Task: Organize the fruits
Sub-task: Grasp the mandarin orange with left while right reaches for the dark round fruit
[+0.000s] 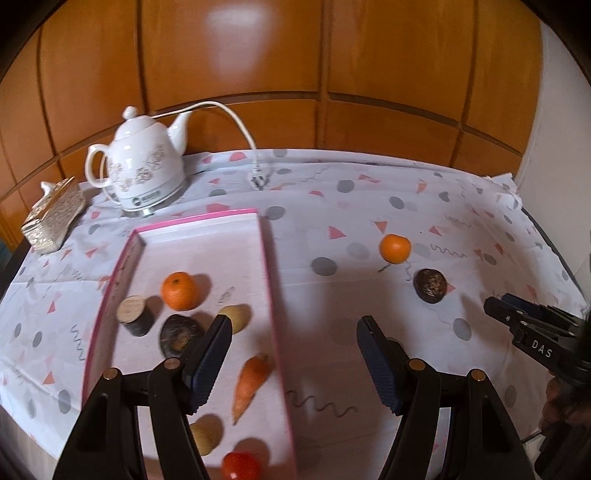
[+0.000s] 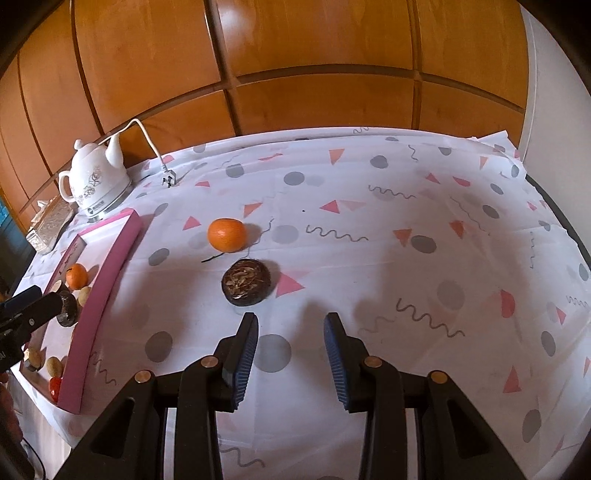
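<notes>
- Glossy orange-brown wood panels (image 2: 314, 48) with dark grooves fill the wall behind the worktop.
- A soft glare patch (image 1: 236, 18) shines on one panel.
- A plain white wall (image 2: 546, 110) stands at the right.
- A white cloth (image 2: 406, 221) printed with grey dots, pink triangles and squiggles covers the worktop.

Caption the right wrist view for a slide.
Open right gripper faces a dark round fruit and an orange.
</notes>
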Motion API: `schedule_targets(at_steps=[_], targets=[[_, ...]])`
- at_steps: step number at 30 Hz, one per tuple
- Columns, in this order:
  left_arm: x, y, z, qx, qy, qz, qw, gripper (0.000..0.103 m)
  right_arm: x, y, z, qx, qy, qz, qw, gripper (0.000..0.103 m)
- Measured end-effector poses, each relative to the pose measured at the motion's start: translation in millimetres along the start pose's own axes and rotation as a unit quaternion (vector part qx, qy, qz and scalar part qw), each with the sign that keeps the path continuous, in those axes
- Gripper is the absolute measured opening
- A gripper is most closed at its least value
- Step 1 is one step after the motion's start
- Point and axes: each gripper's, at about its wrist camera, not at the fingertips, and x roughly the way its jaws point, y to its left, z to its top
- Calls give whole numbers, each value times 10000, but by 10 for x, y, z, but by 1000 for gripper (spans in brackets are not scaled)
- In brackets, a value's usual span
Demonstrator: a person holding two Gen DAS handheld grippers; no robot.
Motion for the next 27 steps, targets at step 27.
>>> schedule_targets(at_steps=[27], targets=[[327,-268,94,288,310,-363,9984,71,741,448,273,-829,479,124,9953,42]])
